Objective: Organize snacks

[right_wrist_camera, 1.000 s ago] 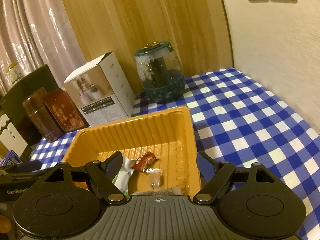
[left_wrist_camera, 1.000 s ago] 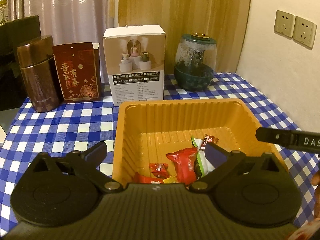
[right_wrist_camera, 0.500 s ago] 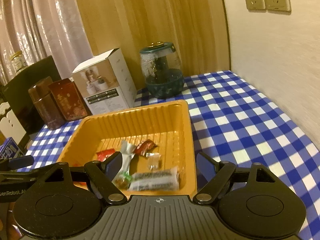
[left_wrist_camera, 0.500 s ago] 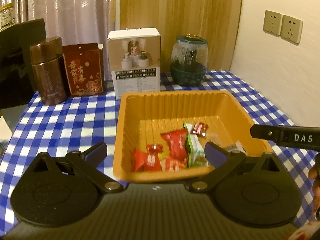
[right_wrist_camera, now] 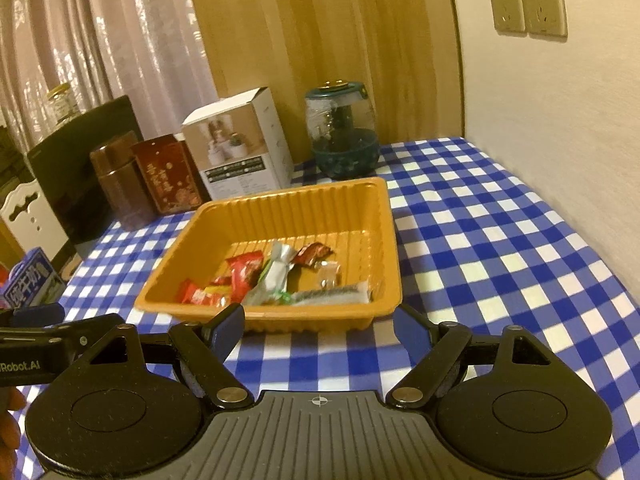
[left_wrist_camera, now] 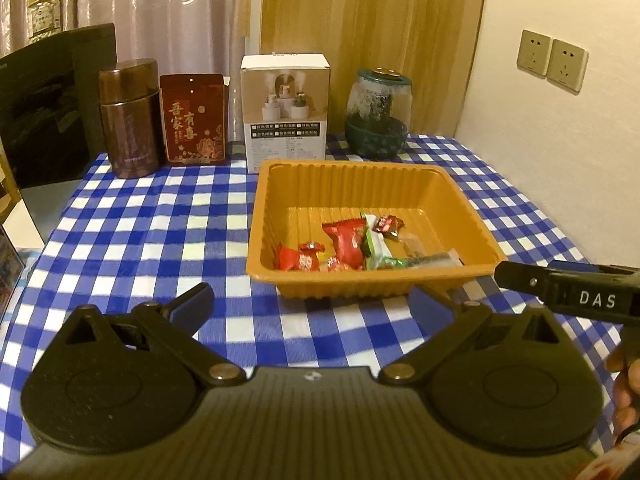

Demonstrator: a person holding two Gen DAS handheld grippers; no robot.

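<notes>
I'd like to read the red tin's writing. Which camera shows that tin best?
The left wrist view: the red tin faces the camera squarely, its gold characters sharp and unblocked. In the right wrist view the same tin appears turned at an angle and blurred, so its lettering is hard to read.

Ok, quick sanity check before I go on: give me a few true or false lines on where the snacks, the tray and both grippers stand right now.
1. All visible snacks lie inside the orange tray. True.
2. The left gripper is shut on a red snack. False: its jaws are open and empty, short of the tray.
3. The right gripper is open and holds nothing. True.
4. The tray sits on a plain white cloth. False: it sits on the blue and white checked tablecloth.
5. The white box stands behind the tray. True.
6. The green jar lies tipped over inside the tray. False: it stands upright behind it.
</notes>
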